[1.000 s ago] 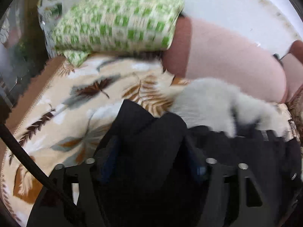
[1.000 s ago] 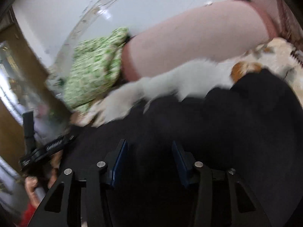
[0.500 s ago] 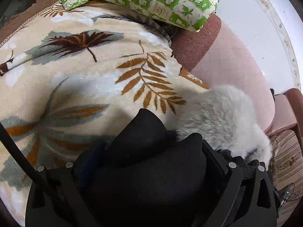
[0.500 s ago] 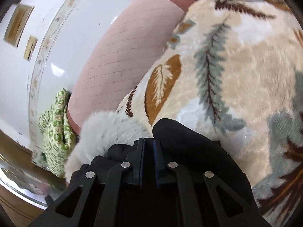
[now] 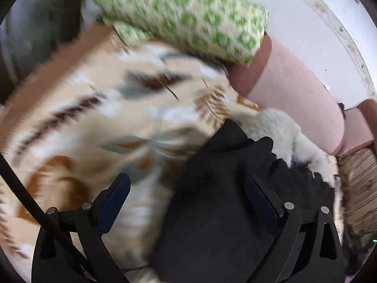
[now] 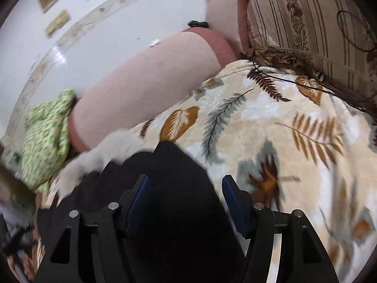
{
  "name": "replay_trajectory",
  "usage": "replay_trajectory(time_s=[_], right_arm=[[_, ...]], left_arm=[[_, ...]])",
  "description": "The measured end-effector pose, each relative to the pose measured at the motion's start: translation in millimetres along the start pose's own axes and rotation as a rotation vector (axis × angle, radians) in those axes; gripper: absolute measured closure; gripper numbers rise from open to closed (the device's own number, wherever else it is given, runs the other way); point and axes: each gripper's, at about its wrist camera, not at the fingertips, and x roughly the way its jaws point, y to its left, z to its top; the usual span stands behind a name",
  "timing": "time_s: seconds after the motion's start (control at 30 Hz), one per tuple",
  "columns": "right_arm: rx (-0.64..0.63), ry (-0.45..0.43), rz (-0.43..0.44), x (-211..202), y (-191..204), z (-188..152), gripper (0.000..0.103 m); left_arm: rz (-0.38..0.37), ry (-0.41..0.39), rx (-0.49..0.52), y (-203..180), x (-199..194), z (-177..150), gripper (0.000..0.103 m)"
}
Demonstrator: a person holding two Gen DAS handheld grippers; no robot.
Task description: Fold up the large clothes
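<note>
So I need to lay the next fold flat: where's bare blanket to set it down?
Free: the leaf blanket right of the black coat, up to the striped cover. Also the blanket left of the coat, below the green pillow. Crowded: the fur trim against the pink cushion.

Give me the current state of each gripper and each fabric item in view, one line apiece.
Left gripper: open, nothing clamped.
Right gripper: jaws just opened, pads off the cloth.
Black garment with white fur trim: released, lying bunched on the blanket.
Cream leaf-print fleece blanket: spread flat under the garment.
Green-and-white patterned pillow: resting at the pink headboard.
</note>
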Motion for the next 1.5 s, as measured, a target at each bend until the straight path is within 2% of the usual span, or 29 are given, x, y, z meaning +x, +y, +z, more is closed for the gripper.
replay_trajectory(time_s=[0.07,0.17,0.2,0.33,0.4,0.43,0.53,0.6,0.67,0.8,0.97,1.13,1.5], right_arm=[[-0.02,-0.01,0.031,-25,1,-16,0.033],[-0.081,-0.04,0.061,-53,12,-49,0.031],[-0.109,-0.055,0.058,-58,17,-59,0.031],[-0.216,-0.087,0.016,-68,44,-95,0.03],[-0.248,-0.085,0.015,-72,56,-107,0.03],[-0.257,-0.086,0.023,-75,60,-112,0.029],[-0.293,-0.084,0.022,-81,68,-132,0.024],[-0.32,-0.076,0.0,-81,71,-143,0.024],[-0.351,-0.064,-0.03,-79,72,-153,0.024],[-0.393,-0.069,-0.05,-75,77,-159,0.024],[-0.46,-0.106,-0.06,-79,88,-166,0.018],[-0.513,-0.111,-0.052,-78,96,-172,0.016],[-0.471,-0.045,-0.033,-68,91,-170,0.015]], left_arm=[[0.035,-0.071,0.026,2,-31,-9,0.005],[0.141,-0.243,0.087,-7,-88,-36,0.005],[0.2,-0.324,0.121,-16,-109,-51,0.005],[0.359,-0.557,0.25,-50,-161,-102,0.005],[0.4,-0.613,0.289,-66,-169,-124,0.005],[0.385,-0.628,0.294,-71,-172,-134,0.005],[0.298,-0.606,0.272,-79,-173,-157,0.005],[0.228,-0.558,0.267,-81,-165,-169,0.005],[0.195,-0.529,0.276,-82,-157,-177,0.005],[0.21,-0.475,0.329,-84,-130,-191,0.005],[0.187,-0.37,0.316,-82,-103,-195,0.005],[0.174,-0.342,0.299,-81,-97,-198,0.005],[0.134,-0.215,0.249,-74,-78,-195,0.005]])
